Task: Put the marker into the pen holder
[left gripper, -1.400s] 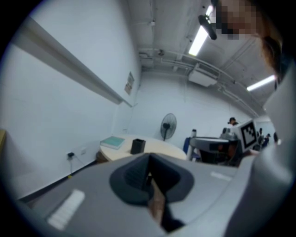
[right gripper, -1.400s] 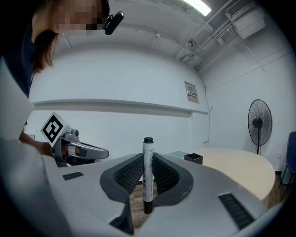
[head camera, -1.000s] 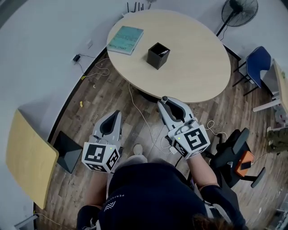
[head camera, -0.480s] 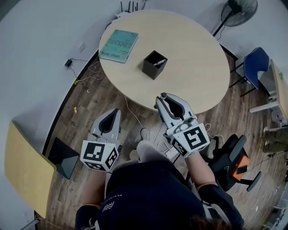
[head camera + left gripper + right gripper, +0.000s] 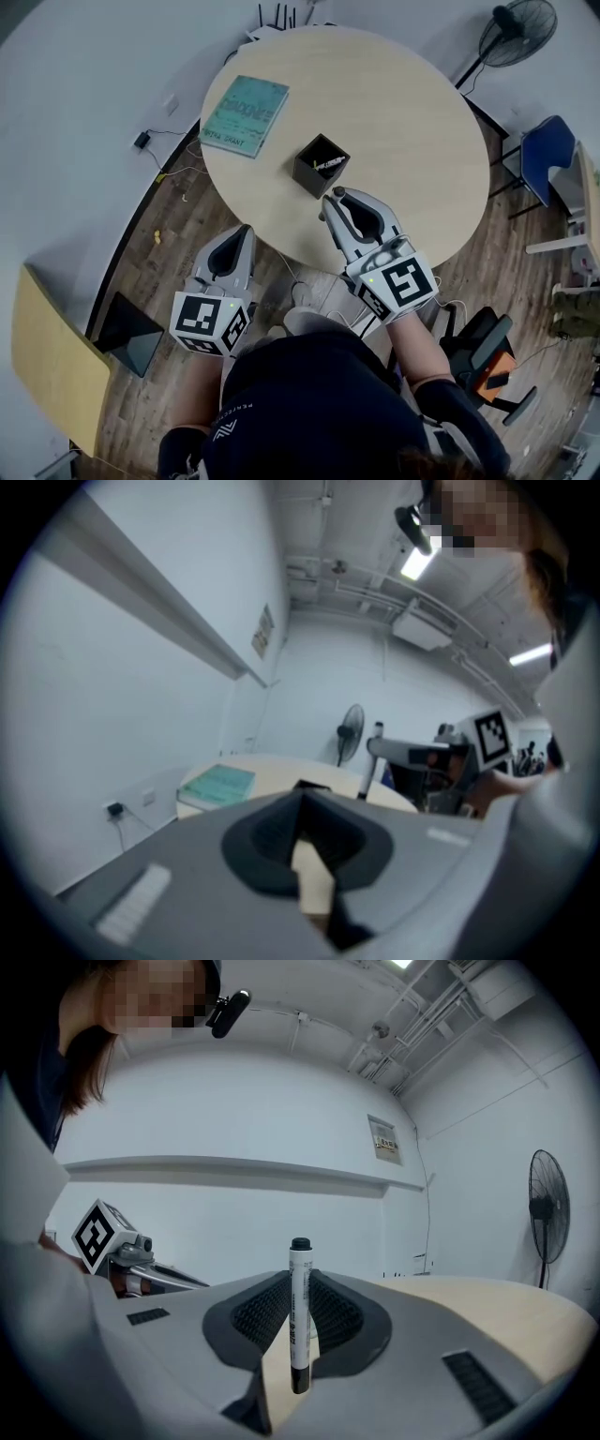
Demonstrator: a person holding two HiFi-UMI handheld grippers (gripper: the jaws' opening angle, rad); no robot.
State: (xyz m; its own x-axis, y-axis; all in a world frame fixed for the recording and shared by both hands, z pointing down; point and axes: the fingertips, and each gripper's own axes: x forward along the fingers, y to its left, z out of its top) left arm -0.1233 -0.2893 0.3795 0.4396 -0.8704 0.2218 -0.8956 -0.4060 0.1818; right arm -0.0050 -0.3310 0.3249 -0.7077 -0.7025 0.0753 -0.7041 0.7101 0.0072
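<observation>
Round table [image 5: 403, 122]: green book [image 5: 245, 114], pen holder [image 5: 321, 165], nearby marker [image 5: 300, 1307] in right gripper [image 5: 333, 200]

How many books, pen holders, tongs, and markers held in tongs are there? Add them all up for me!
book: 1
pen holder: 1
marker, held in the right tongs: 1
tongs: 2, counting the left tongs
Total: 5
</observation>
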